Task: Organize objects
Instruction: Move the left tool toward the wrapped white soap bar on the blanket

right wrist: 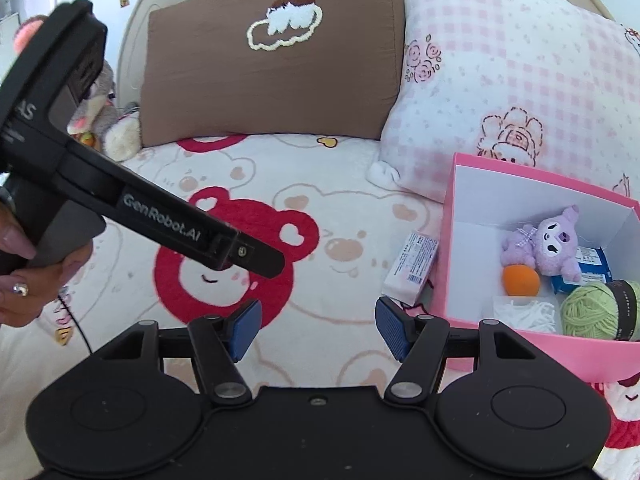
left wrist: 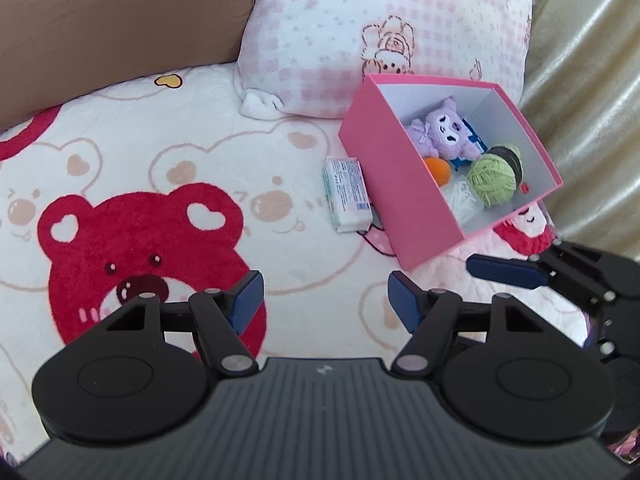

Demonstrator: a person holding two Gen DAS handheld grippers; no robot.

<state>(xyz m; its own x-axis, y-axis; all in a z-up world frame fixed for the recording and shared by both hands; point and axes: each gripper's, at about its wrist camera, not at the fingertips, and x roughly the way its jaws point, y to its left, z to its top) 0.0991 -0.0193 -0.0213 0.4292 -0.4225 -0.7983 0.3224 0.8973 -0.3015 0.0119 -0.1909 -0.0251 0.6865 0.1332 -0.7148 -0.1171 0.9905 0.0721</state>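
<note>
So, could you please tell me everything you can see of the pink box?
The pink box is an open, lidless carton, apparently cardboard, pink outside and white inside. It sits on the bear-print blanket before the pink checked pillow. Inside lie a purple plush toy, an orange ball, green yarn, a blue packet and something white and stringy. A white packet lies against its outer wall.

My right gripper [right wrist: 318,330] hangs over the bear blanket [right wrist: 340,216] with its jaws apart and nothing between them. Just beyond its right finger lies a tissue pack [right wrist: 412,270], touching the pink box [right wrist: 450,240]. Inside sit a purple plush [right wrist: 550,242], an orange ball [right wrist: 521,280] and green yarn [right wrist: 588,310]. My left gripper [right wrist: 256,258] crosses on the left.
</note>
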